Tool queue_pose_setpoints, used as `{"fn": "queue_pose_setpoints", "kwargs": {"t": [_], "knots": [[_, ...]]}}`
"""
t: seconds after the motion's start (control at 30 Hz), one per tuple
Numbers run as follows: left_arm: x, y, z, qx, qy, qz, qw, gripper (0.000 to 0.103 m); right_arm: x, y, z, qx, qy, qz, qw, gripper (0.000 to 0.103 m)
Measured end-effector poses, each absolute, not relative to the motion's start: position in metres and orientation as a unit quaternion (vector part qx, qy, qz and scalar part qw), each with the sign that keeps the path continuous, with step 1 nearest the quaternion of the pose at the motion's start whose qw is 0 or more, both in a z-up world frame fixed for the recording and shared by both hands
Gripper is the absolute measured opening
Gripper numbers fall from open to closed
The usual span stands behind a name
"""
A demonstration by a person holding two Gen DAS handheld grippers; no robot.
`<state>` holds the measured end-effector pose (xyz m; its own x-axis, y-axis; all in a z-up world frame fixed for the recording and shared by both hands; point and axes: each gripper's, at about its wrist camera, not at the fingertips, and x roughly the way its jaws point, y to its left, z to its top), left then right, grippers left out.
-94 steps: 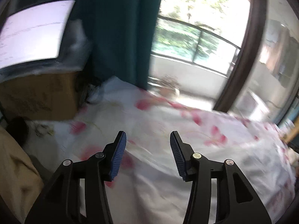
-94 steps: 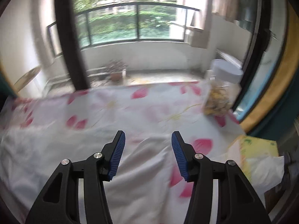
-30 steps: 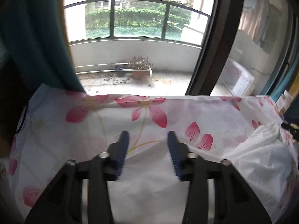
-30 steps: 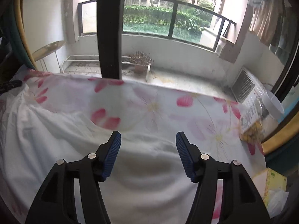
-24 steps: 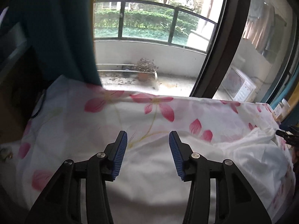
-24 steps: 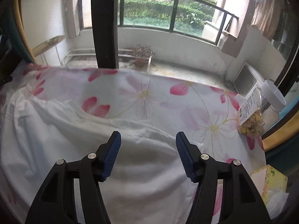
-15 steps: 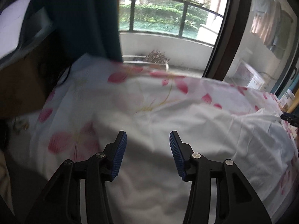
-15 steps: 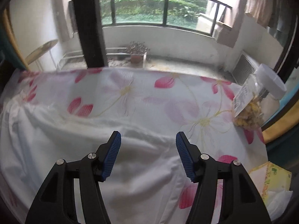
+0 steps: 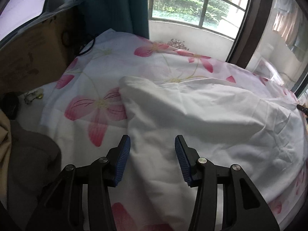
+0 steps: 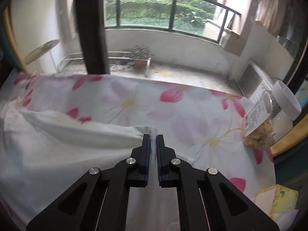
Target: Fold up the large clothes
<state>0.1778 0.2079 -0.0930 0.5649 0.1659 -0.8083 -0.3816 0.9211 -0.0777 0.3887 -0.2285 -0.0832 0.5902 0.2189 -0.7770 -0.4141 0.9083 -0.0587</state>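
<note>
A large white garment lies crumpled on a table covered with a pink-flowered cloth. My left gripper is open just above the garment's near left part, with cloth lying between its jaws. In the right wrist view the same white garment stretches to the left. My right gripper is shut on the garment's right corner, pinched between the blue pads.
A cardboard box and a teal curtain stand at the far left. Dark and tan cloth lies near left. A jar with a white lid and a tissue box sit at the right.
My right gripper has closed on the garment's corner. My left gripper has swung left and lower over the garment, still open.
</note>
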Motion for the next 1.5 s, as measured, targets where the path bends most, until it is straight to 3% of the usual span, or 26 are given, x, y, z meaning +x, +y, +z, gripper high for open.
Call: {"fn": "queue_pose_setpoints", "kwargs": {"t": [0.2,0.27,0.3,0.33,0.47,0.9,0.93,0.97,1.03,1.1,1.17,1.2,1.23,1.5], "knots": [[0.171,0.213,-0.093,-0.121,0.443,0.174,0.871,0.051,0.393,-0.236,-0.094,-0.122,0.431,0.133,0.884,0.008],[0.166,0.212,-0.092,-0.116,0.443,0.178,0.871,0.051,0.385,-0.242,-0.088,-0.121,0.426,0.123,0.888,0.027],[0.163,0.212,-0.091,-0.114,0.442,0.178,0.872,0.051,0.381,-0.245,-0.085,-0.120,0.423,0.118,0.890,0.045],[0.161,0.211,-0.090,-0.112,0.441,0.177,0.872,0.052,0.374,-0.251,-0.080,-0.116,0.419,0.113,0.893,0.053],[0.148,0.210,-0.086,-0.117,0.432,0.173,0.877,0.057,0.346,-0.275,-0.067,-0.093,0.414,0.094,0.901,0.054],[0.112,0.171,-0.100,-0.141,0.440,0.101,0.881,0.056,0.253,-0.326,-0.088,0.024,0.449,0.065,0.891,0.054],[0.111,0.168,-0.101,-0.132,0.438,0.101,0.884,0.049,0.249,-0.326,-0.093,0.042,0.452,0.070,0.889,0.054],[0.110,0.166,-0.101,-0.130,0.437,0.096,0.885,0.034,0.247,-0.326,-0.096,0.054,0.453,0.075,0.887,0.054],[0.108,0.164,-0.101,-0.142,0.436,0.083,0.885,0.015,0.240,-0.321,-0.099,0.060,0.444,0.074,0.891,0.054],[0.106,0.164,-0.101,-0.145,0.432,0.082,0.886,0.007,0.235,-0.317,-0.098,0.063,0.441,0.078,0.892,0.054],[0.102,0.162,-0.098,-0.145,0.423,0.087,0.890,0.005,0.232,-0.311,-0.099,0.064,0.442,0.089,0.890,0.046],[0.100,0.162,-0.096,-0.148,0.419,0.088,0.891,0.005,0.231,-0.307,-0.100,0.055,0.443,0.096,0.890,0.019],[0.098,0.163,-0.094,-0.151,0.415,0.089,0.893,0.004,0.227,-0.300,-0.101,0.028,0.443,0.099,0.890,0.005],[0.084,0.169,-0.081,-0.154,0.394,0.096,0.901,0.004,0.214,-0.311,-0.091,0.008,0.427,0.084,0.900,0.002]]}}
